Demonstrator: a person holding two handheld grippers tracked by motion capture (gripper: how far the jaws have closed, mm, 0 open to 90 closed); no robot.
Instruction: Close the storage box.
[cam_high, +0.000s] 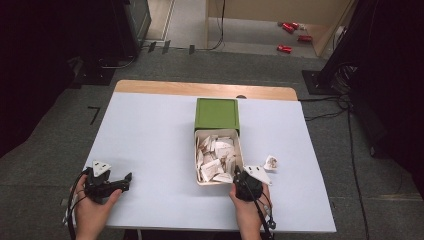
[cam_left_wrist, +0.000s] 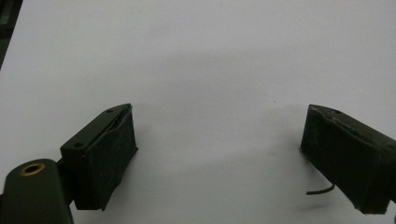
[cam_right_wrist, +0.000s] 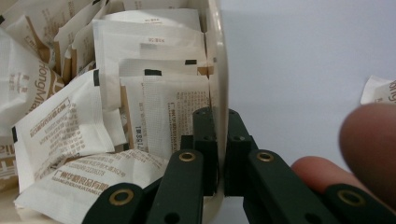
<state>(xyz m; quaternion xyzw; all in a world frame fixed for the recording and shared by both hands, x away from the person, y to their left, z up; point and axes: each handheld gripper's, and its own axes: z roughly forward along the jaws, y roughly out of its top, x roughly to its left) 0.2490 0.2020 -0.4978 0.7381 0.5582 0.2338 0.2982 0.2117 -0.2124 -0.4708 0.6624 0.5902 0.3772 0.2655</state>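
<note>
A cream open box (cam_high: 242, 150) full of several white sachets (cam_high: 215, 152) lies mid-table, its far end under a green cover (cam_high: 216, 114). My right gripper (cam_high: 239, 176) is at the box's near right corner. In the right gripper view my right gripper (cam_right_wrist: 219, 121) is shut on the box's thin side wall (cam_right_wrist: 218, 56), one jaw inside against the sachets (cam_right_wrist: 154, 46) and one outside. My left gripper (cam_high: 127, 178) rests near the table's front left, jaws pointing right. In the left gripper view my left gripper (cam_left_wrist: 219, 126) is open over bare white table.
One loose sachet (cam_high: 271, 162) lies on the white table (cam_high: 150, 135) just right of the box; it also appears at the edge of the right gripper view (cam_right_wrist: 380, 91). Cables and red items lie on the floor beyond the table.
</note>
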